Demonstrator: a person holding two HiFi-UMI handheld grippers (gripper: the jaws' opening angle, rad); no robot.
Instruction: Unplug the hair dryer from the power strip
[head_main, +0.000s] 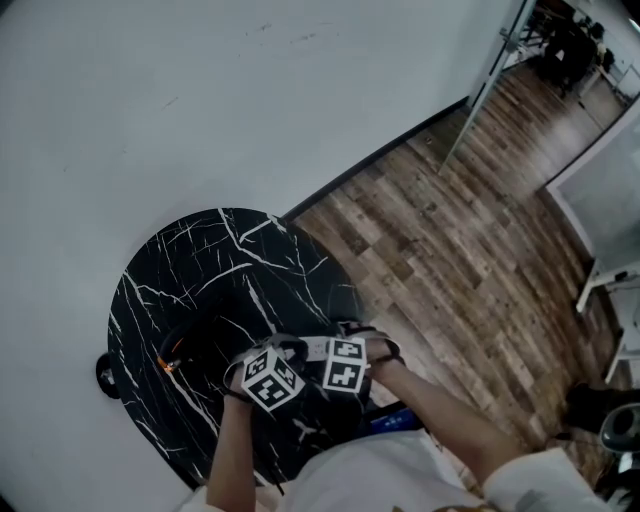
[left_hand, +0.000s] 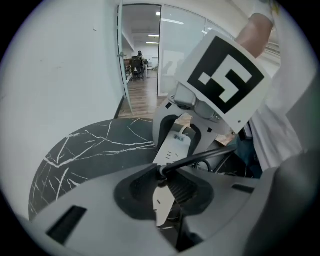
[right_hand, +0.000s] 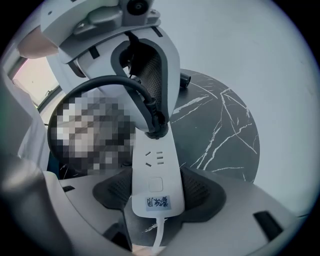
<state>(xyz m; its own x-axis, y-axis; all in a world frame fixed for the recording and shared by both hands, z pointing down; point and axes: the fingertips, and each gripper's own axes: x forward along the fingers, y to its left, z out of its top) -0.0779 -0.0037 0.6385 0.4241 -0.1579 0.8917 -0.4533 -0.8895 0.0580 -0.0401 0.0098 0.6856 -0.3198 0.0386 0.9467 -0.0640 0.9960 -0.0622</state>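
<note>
A white power strip (right_hand: 157, 172) with a blue-lettered label lies over the black marble table (head_main: 200, 270). My right gripper (right_hand: 157, 192) is shut on its cable end, one pad on each long side. A black plug (right_hand: 155, 125) sits in the strip's far socket, and its black cord (right_hand: 107, 85) loops up and away. My left gripper (left_hand: 162, 187) points steeply down and is shut on that plug (left_hand: 161, 171). The dark hair dryer (head_main: 188, 350), with an orange spot on it, lies on the table just left of both grippers.
The round table stands against a white wall (head_main: 150, 100), and wood floor (head_main: 450, 240) lies to the right. A small black round object (head_main: 107, 375) sits at the table's left edge. A glass partition (left_hand: 142, 60) stands further off. The person's arms and white clothing fill the lower frame.
</note>
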